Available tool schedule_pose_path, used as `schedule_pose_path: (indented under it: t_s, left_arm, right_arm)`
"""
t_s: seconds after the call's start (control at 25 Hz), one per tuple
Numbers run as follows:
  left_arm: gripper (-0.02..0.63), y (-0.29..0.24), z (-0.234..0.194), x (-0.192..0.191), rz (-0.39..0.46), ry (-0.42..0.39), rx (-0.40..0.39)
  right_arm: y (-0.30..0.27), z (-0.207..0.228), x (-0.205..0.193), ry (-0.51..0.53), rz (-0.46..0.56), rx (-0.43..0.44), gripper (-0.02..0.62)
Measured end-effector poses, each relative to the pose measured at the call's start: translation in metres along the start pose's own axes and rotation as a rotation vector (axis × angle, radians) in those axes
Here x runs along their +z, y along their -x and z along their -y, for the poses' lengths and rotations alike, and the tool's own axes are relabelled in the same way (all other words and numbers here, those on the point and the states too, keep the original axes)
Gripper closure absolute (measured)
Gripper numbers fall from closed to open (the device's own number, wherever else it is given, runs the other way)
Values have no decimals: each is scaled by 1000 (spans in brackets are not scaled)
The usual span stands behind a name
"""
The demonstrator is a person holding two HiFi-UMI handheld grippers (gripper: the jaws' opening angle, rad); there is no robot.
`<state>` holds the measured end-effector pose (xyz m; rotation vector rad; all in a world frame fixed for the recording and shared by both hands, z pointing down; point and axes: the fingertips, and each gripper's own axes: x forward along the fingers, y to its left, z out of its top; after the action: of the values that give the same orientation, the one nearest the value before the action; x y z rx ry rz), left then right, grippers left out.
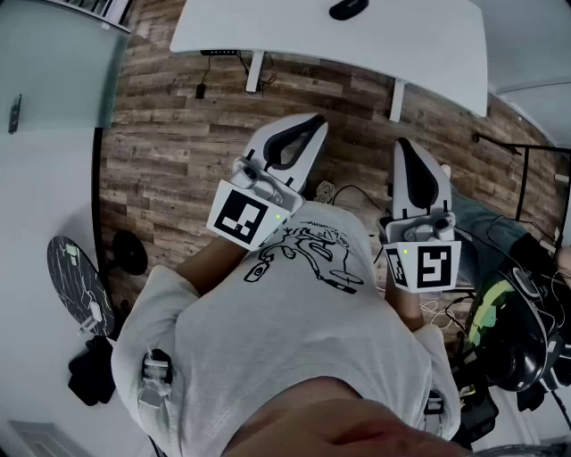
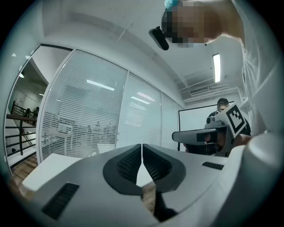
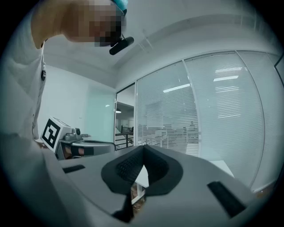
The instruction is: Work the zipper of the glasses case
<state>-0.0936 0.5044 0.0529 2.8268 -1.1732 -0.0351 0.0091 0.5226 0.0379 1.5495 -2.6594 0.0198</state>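
Note:
No glasses case shows clearly. A small dark oval object (image 1: 348, 8) lies on the white table (image 1: 268, 31) ahead; I cannot tell whether it is the case. My left gripper (image 1: 318, 120) is held at chest height, pointing forward over the floor, jaws shut with nothing between them. My right gripper (image 1: 401, 143) is level beside it, also shut and empty. In the left gripper view the pads (image 2: 133, 163) meet at the tips, and the right gripper (image 2: 208, 135) shows at the side. In the right gripper view the pads (image 3: 128, 166) touch too, with the left gripper (image 3: 82, 146) at the left.
A wooden floor (image 1: 169, 134) lies below the grippers, with cables (image 1: 335, 192) on it. A glass partition with blinds (image 2: 88, 119) stands ahead. Dark gear and a headset (image 1: 517, 330) sit at the right, a round black stand (image 1: 80, 286) at the left.

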Motion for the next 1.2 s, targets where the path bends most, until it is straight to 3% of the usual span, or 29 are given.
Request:
schedule_pose_path:
  t_s: [0.4,0.6,1.2]
  left_arm:
    - [583,48,-15,18,27,-6,-26]
    - [583,17,-58,1,-1,12,-38]
    - [583,-3,-110,0,-13,22,-67]
  right_arm:
    - [1,-44,19,0,32,-43,591]
    - [-47,-26,3,-20,17,-48,591]
    - [-102,-17,-6,-29,-2,-81,591]
